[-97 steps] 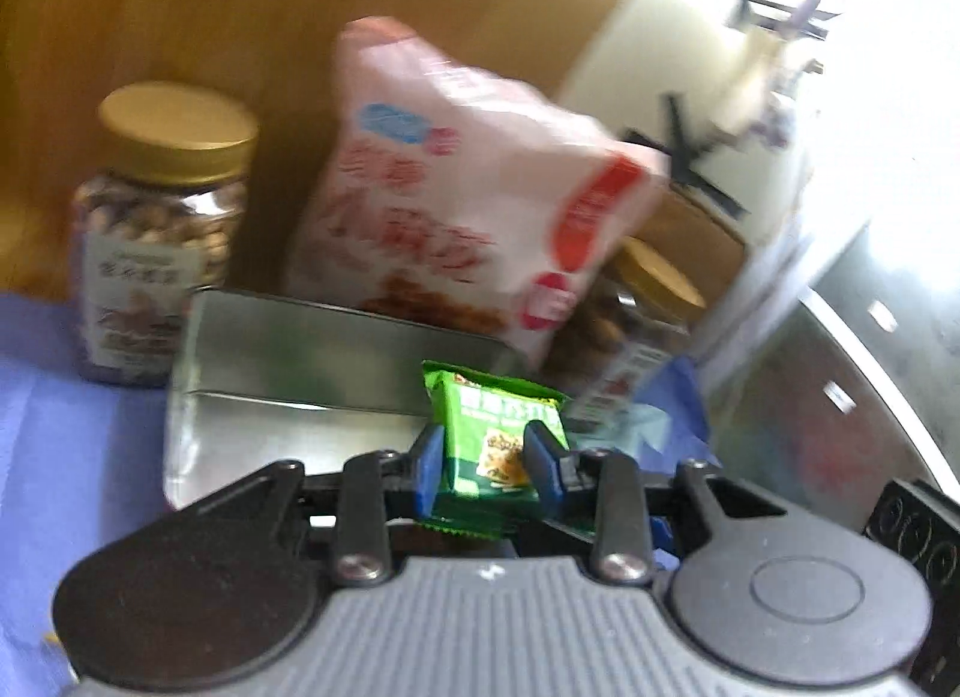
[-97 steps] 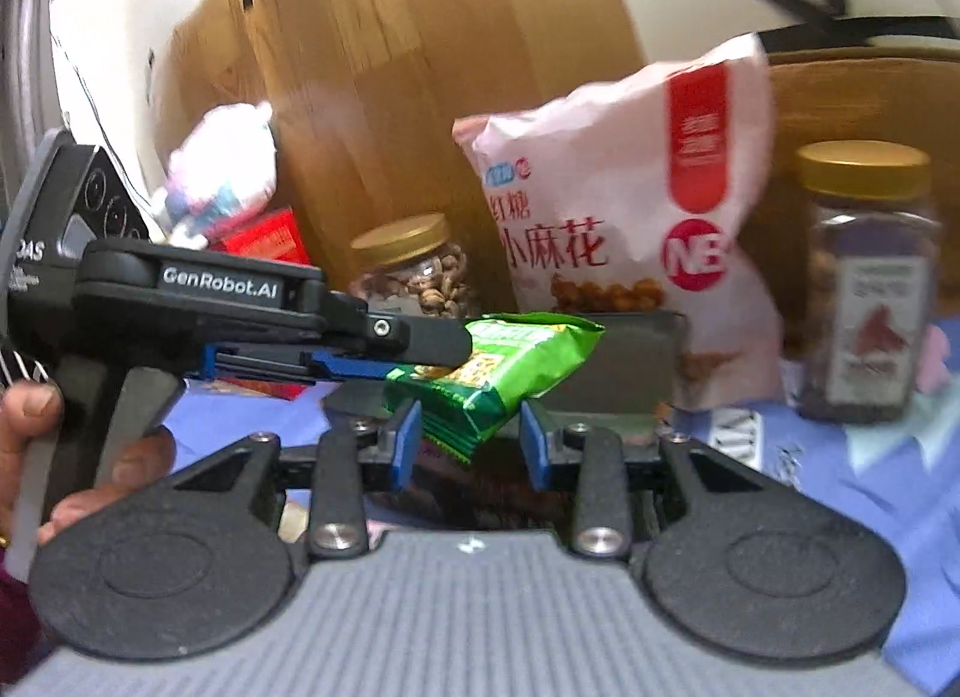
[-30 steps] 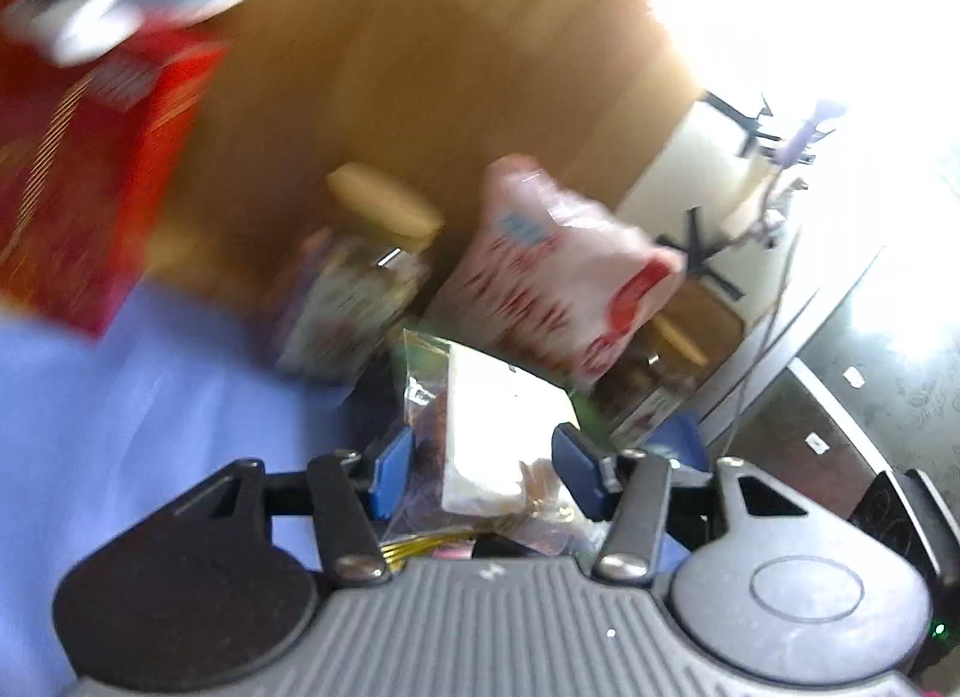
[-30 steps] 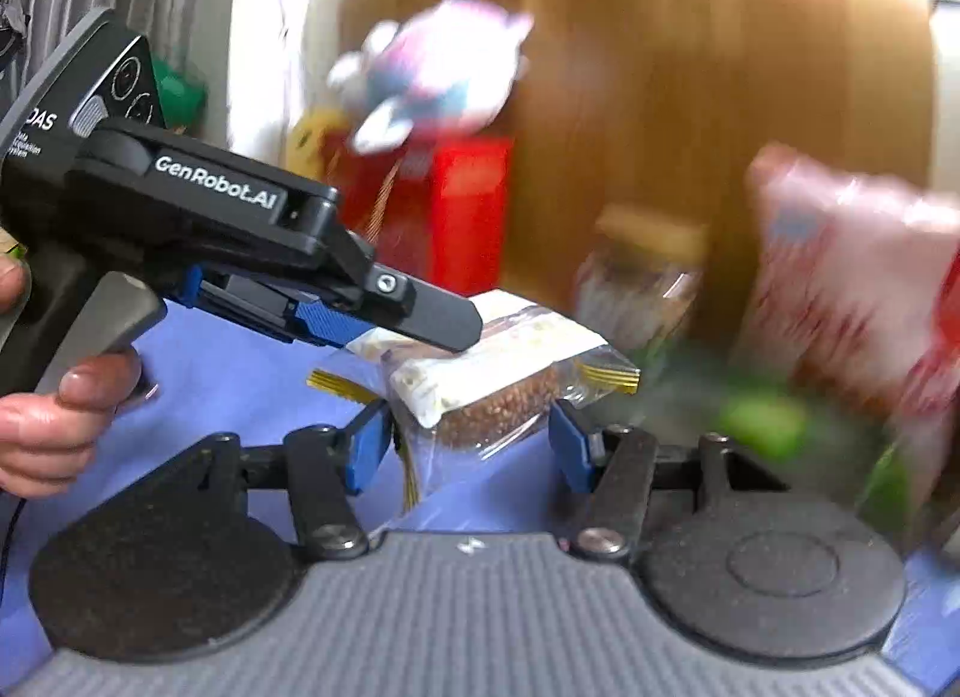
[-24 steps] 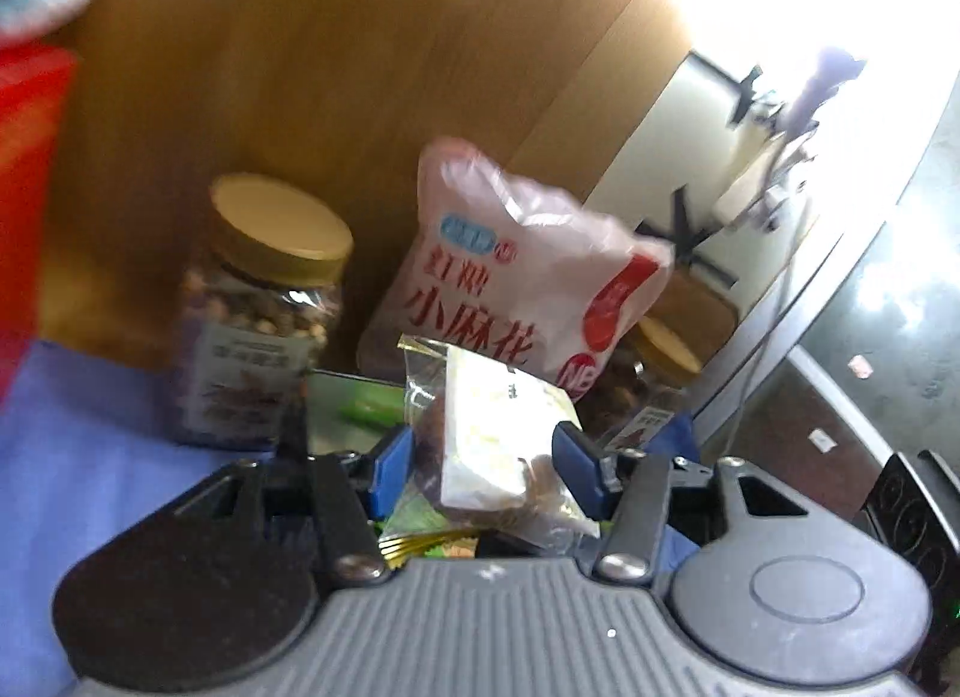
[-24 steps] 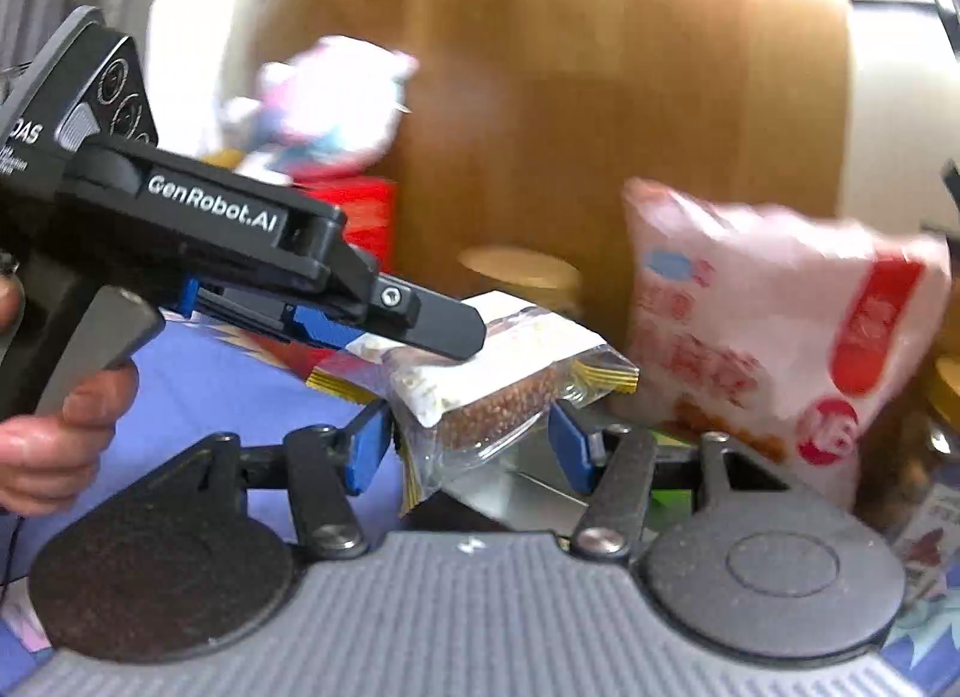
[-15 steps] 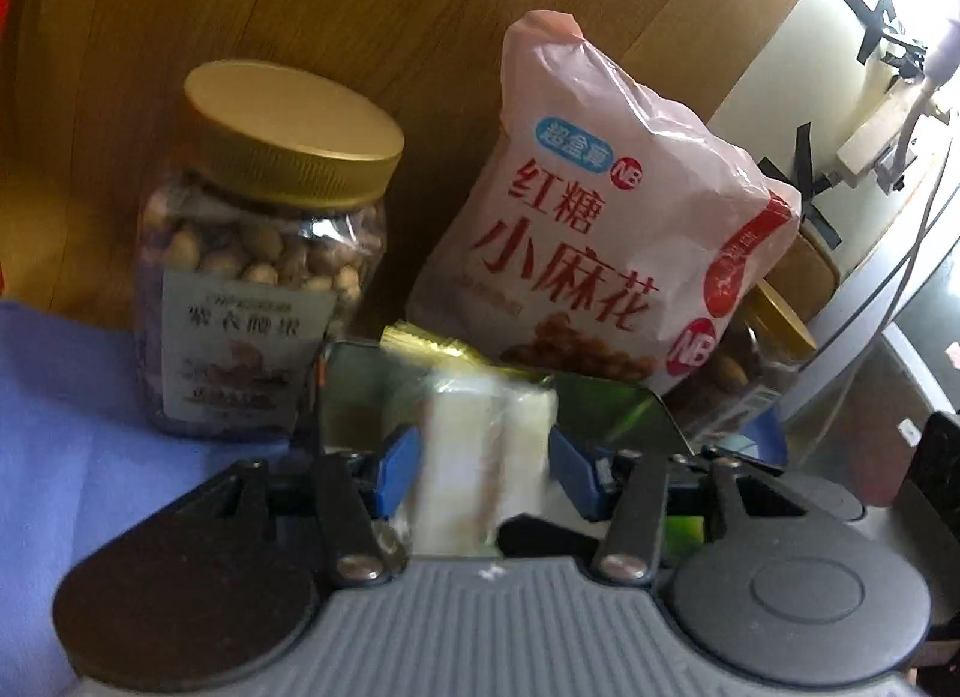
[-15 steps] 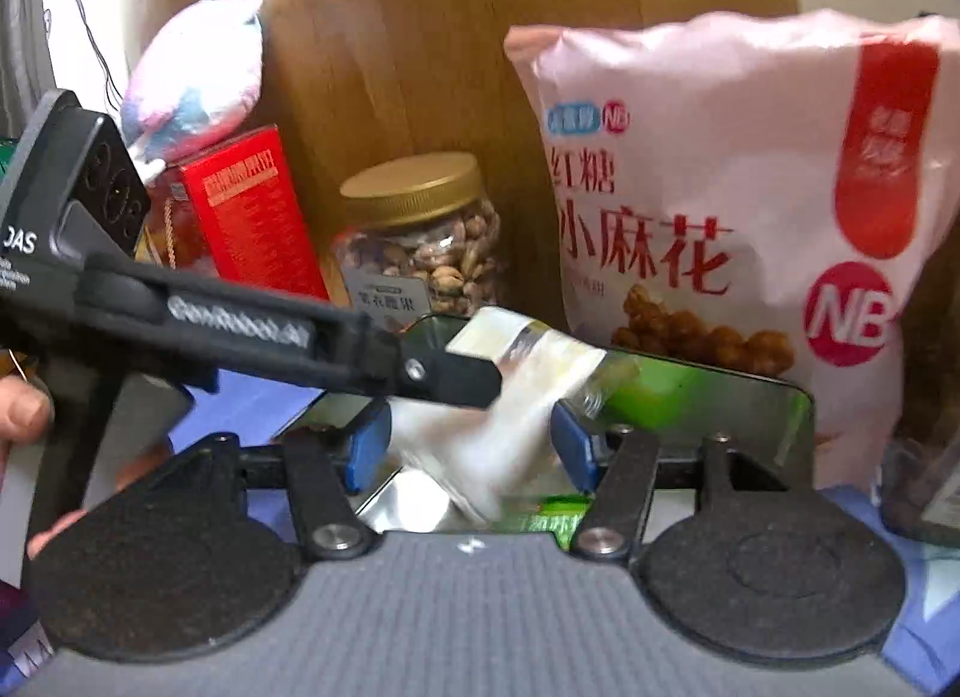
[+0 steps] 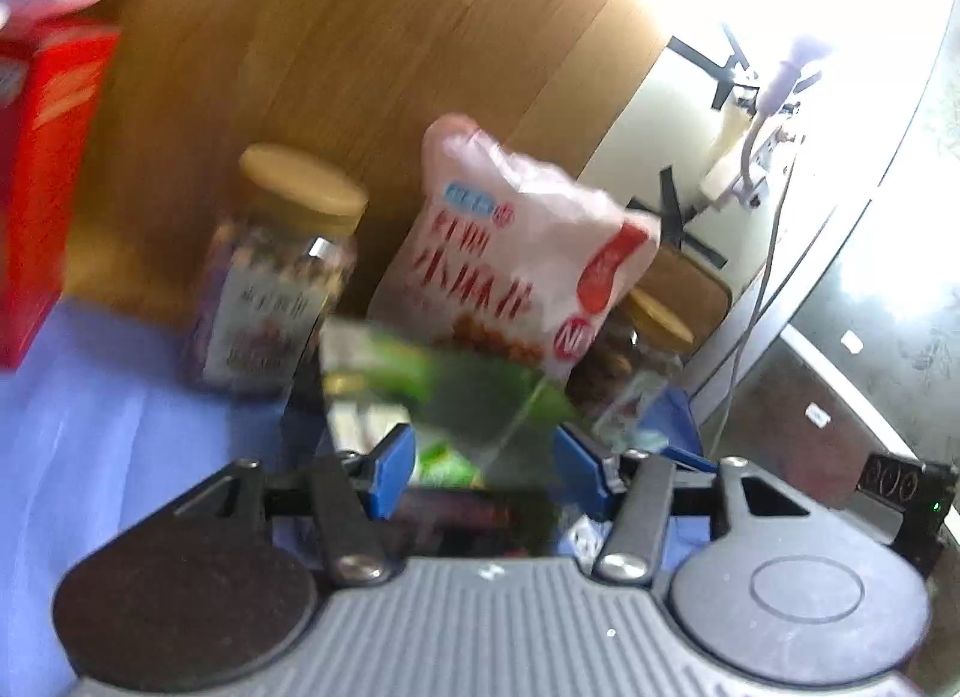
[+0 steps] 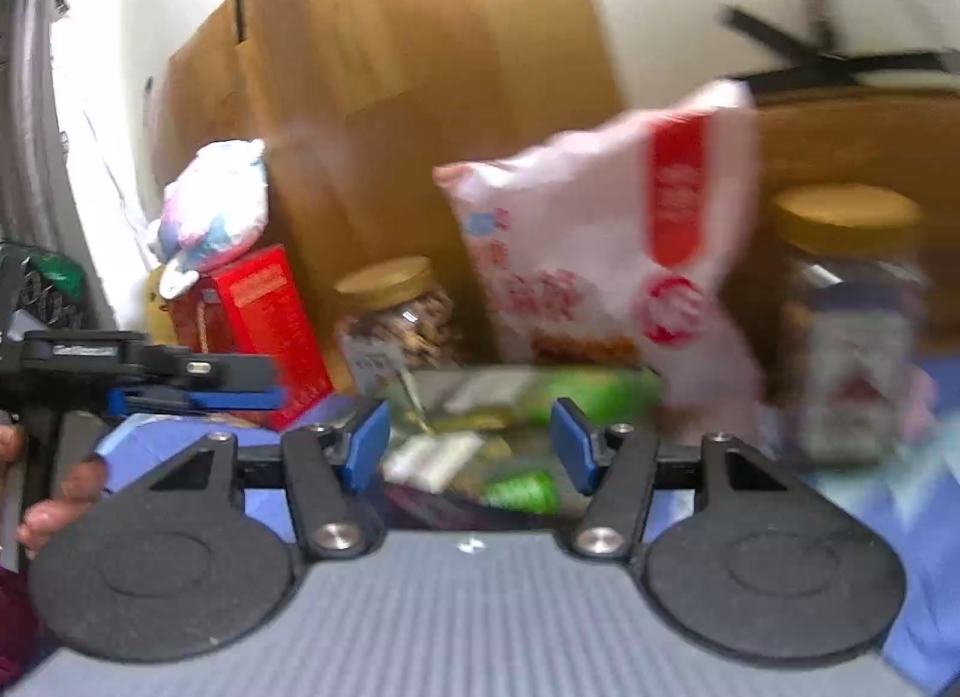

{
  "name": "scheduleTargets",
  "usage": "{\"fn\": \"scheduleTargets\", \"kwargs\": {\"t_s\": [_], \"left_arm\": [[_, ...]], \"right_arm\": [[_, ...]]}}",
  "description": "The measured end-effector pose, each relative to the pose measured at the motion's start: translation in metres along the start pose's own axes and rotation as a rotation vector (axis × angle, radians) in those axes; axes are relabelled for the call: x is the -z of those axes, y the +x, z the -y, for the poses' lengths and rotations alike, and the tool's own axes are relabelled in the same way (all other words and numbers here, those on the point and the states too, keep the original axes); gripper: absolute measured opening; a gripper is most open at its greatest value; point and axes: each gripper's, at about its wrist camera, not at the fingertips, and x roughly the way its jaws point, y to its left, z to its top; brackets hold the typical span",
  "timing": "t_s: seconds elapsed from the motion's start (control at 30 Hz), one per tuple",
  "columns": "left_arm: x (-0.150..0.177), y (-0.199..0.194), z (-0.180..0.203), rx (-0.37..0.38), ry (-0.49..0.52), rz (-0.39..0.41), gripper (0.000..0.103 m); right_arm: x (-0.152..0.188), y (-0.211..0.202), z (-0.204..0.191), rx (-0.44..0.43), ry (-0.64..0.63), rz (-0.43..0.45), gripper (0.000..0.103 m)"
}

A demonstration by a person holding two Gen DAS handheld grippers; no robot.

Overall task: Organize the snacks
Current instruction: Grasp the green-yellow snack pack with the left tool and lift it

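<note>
Steel tin (image 10: 420,391) in front of both my grippers, snacks inside; frames blurred.

Left to right, right wrist view: one plush toy (image 10: 210,211) atop one red box (image 10: 264,331); one gold-lidded nut jar (image 10: 396,319); one pink snack bag (image 10: 606,253) leaning on the wood panel (image 10: 420,84); a second gold-lidded jar (image 10: 852,325) at far right. Jar count: two. Inside the tin I count two green packets (image 10: 522,490), one further back (image 10: 600,388), plus one clear-wrapped pale cake (image 10: 432,454); blur may hide more. All rest on one blue cloth (image 10: 924,607). My left gripper (image 9: 485,466): jaws apart, nothing between them, poised at the tin's near edge. My right gripper (image 10: 470,445): jaws apart, empty, just above the tin's contents.
</note>
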Motion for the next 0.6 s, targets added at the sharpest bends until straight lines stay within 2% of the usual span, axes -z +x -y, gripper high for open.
{"fn": "scheduleTargets", "kwargs": {"t_s": [0.13,0.2,0.3,0.4,0.5,0.6], "left_arm": [[0.025,0.009,-0.006,-0.025,-0.058,-0.087,0.052],[0.032,0.019,-0.004,-0.002,-0.087,-0.140,0.052],[0.036,0.043,0.016,0.046,-0.054,-0.220,0.052],[0.039,0.077,0.038,0.058,-0.003,-0.307,0.052],[0.046,0.112,0.054,0.040,0.031,-0.399,0.052],[0.053,0.136,0.060,0.006,0.043,-0.452,0.052]], "right_arm": [[0.041,-0.007,0.016,0.078,0.083,-0.086,0.062],[0.058,-0.009,0.025,0.091,0.170,-0.121,0.061],[0.073,-0.014,0.034,0.065,0.267,-0.127,0.061],[0.078,-0.018,0.035,0.042,0.297,-0.121,0.061],[0.078,-0.017,0.034,0.025,0.311,-0.136,0.060],[0.082,-0.012,0.035,0.003,0.326,-0.160,0.053]]}}
